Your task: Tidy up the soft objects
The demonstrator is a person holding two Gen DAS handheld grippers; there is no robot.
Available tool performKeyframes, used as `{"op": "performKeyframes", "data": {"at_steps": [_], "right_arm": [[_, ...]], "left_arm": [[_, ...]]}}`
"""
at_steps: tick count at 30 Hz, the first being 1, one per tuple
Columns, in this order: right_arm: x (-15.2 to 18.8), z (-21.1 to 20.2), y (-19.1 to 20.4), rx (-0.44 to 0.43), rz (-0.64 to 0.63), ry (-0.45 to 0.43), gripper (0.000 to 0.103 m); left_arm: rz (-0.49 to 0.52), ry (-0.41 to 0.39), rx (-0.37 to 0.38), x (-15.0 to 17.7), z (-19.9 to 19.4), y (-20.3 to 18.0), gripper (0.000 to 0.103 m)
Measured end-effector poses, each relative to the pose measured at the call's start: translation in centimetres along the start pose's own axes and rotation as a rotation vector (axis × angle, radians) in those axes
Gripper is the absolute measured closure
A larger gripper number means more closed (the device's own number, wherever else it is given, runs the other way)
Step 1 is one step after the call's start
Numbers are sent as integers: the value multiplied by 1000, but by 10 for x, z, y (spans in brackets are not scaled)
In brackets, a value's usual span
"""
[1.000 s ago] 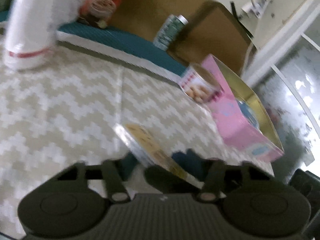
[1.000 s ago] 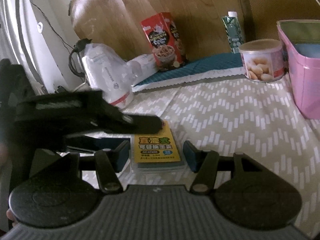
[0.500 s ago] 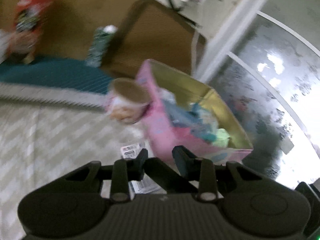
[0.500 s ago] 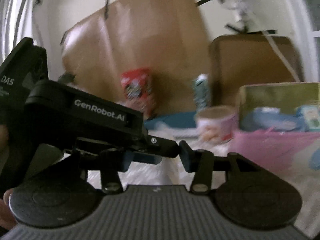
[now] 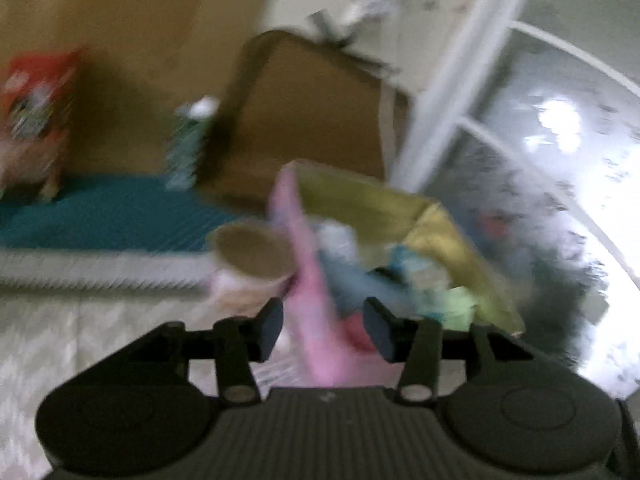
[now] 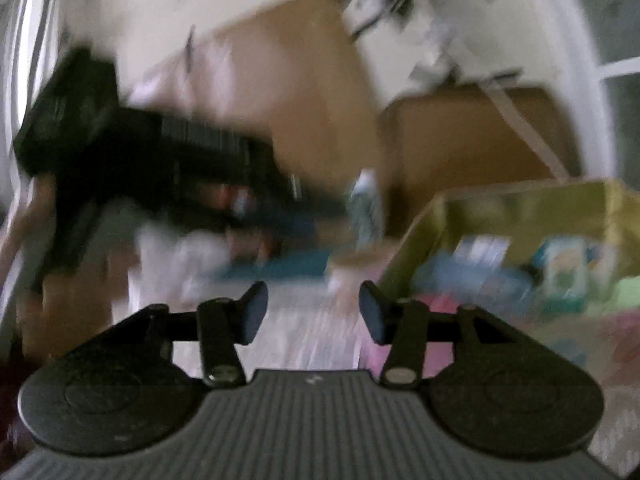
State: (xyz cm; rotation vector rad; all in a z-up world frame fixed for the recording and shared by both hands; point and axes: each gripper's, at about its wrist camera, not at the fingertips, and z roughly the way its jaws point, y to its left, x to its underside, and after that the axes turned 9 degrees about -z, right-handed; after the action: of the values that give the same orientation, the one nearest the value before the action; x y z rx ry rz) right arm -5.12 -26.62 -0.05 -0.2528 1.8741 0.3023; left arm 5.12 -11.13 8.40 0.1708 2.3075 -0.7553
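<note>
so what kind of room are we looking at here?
Probably a home room, likely a bedroom or spare room, though blur limits certainty. A chevron-patterned cover spreads like bedding, a frosted glass door stands at the right, and a pink storage box of small soft items sits on the cover beside a snack tub.

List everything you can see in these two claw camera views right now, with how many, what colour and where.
Storage box: one, pink outside, yellow-green inside, right of the mat, holding blurred blue, green and pink items.
Round tub: one, pale with a brown lid, touching or just beside the box's left wall.
Carton: one, green and white, upright behind the tub.
Red box: one, far left at the back, blurred.
Teal mat: one, along the back of the pale zigzag cloth.
Brown cardboard: leaning on the wall behind.
Left claw: black, open, nothing between its blue pads, jaws just opened.
Right claw: black, open, empty, jaws just opened.
</note>
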Motion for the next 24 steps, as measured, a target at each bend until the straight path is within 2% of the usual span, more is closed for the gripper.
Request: {"op": "performKeyframes", "data": {"at_steps": [2, 4, 6, 8, 10, 11, 13, 15, 18, 19, 20, 22, 24], "right_arm": [[15, 15, 10, 28, -65, 78, 45], [23, 30, 13, 41, -58, 136, 44], [23, 43, 14, 33, -22, 177, 40], [25, 54, 16, 64, -47, 201, 32], [27, 66, 22, 100, -99, 235, 36], [28, 67, 27, 106, -129, 231, 43], [27, 65, 28, 120, -127, 223, 44], [27, 59, 17, 103, -28, 197, 44], [25, 53, -2, 55, 153, 173, 44], [26, 52, -5, 52, 183, 163, 44], [27, 51, -4, 56, 195, 156, 44], [30, 51, 3, 74, 183, 147, 45], [34, 47, 11, 95, 158, 135, 45]], "left_arm": [[-41, 37, -35, 11, 7, 19, 53], [-61, 61, -59, 21, 13, 31, 45], [-86, 86, -69, 31, 21, 40, 37], [-104, 118, -70, 38, 30, 47, 28], [-102, 151, -71, 46, 36, 52, 26], [-103, 157, -69, 48, 38, 53, 25], [-93, 145, -54, 50, 35, 55, 28], [-97, 145, -32, 51, 33, 59, 49], [-162, 148, 31, 50, 30, 64, 50], [-170, 146, 30, 49, 27, 65, 49], [-172, 142, 22, 49, 26, 66, 40], [-191, 139, 11, 50, 24, 68, 29], [-199, 146, 29, 49, 26, 67, 29]]}}
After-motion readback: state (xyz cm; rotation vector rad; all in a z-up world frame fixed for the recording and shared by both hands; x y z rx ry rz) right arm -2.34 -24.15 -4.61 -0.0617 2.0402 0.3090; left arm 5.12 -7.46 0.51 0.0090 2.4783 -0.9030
